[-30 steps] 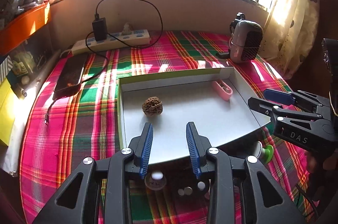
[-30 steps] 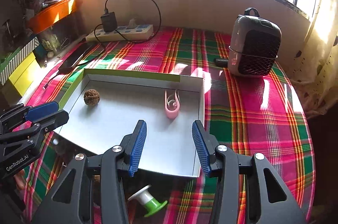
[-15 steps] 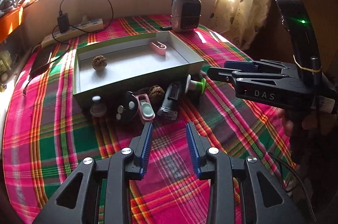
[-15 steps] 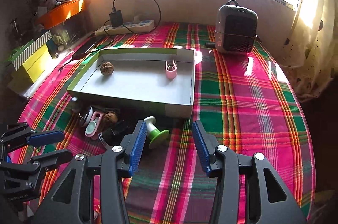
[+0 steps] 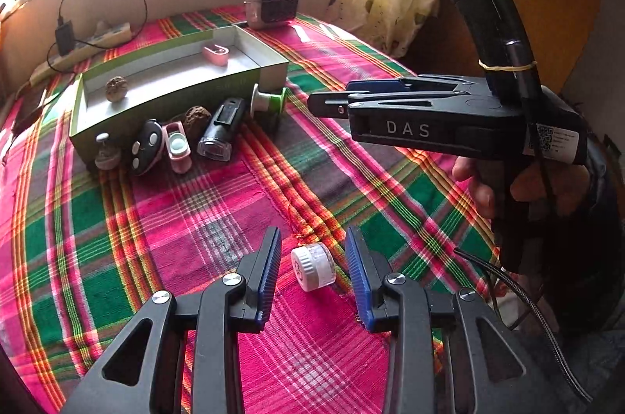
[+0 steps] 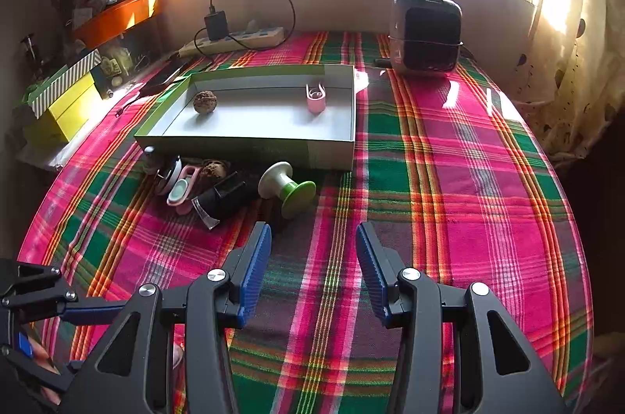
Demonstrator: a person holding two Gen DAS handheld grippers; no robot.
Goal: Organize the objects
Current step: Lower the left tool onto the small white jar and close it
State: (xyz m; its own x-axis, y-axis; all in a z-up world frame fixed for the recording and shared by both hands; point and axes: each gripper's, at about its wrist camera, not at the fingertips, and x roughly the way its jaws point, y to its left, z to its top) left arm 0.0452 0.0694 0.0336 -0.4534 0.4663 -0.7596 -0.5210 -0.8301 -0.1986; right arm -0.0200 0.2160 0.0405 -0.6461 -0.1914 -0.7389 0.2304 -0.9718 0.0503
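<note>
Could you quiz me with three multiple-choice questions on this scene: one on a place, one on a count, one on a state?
1. Where does the small white jar lie?
A. In the box
B. On the cloth between the left gripper fingers
C. Beside the heater

2. How many things lie inside the box?
A. Two
B. Four
C. None

3. How does the right gripper stand?
A. Shut on the spool
B. Open, holding nothing
C. Shut on a walnut

Answers: 1 B, the jar lies between the blue pads. 2 A, only a walnut and a pink clip. 3 B, only cloth shows between its fingers.

Left gripper (image 6: 35, 300) cut off at frame edge, QR label (image 5: 554, 139) print unreadable, phone (image 6: 166, 75) partly behind tray (image 6: 250, 144)
</note>
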